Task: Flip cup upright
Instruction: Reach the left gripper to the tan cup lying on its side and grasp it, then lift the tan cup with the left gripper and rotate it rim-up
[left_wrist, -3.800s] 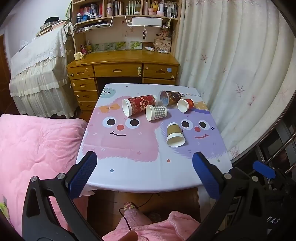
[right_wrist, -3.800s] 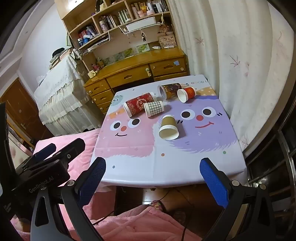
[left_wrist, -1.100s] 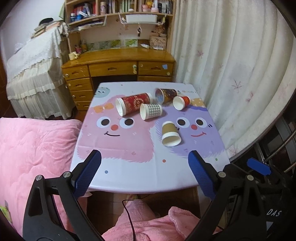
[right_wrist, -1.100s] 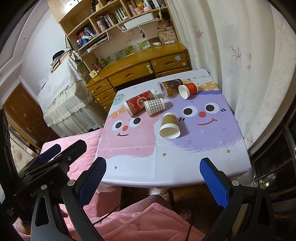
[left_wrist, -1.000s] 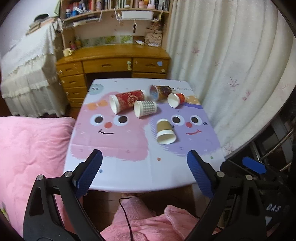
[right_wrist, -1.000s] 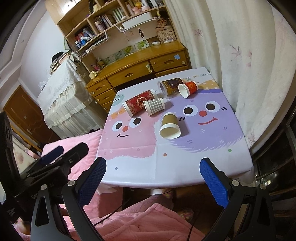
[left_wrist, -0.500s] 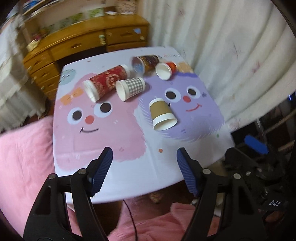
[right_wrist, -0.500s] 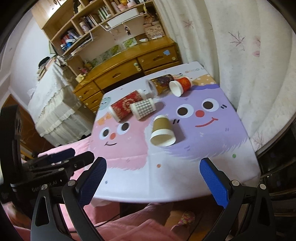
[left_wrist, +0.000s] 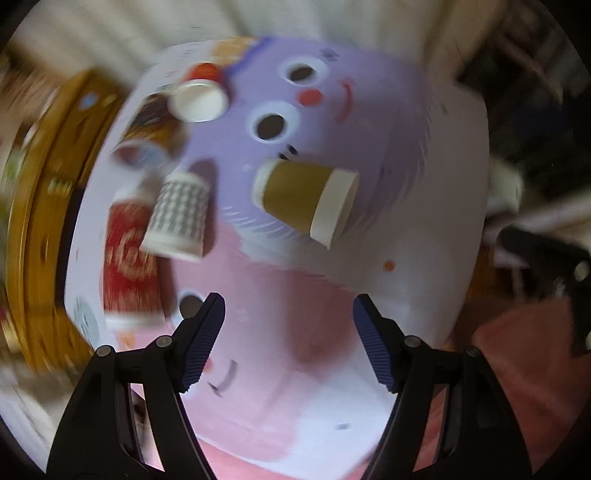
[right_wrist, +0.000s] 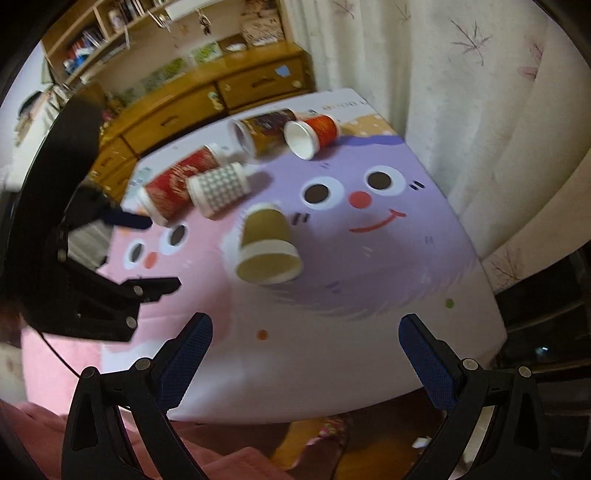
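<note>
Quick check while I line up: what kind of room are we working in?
Probably a bedroom or study at home: a wooden desk with drawers, a bookshelf above it, curtains, and a cartoon-print table holding tipped paper cups.

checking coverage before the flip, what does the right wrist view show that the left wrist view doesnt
Only the right wrist view shows the bookshelf, the desk drawers, the mustard cup's open mouth, and the left tool's body from the side. Only the left wrist view, blurred and rolled, shows the left tool open from behind. Both show the mustard cup, checked cup, red cups, all lying on the cartoon tablecloth.
</note>
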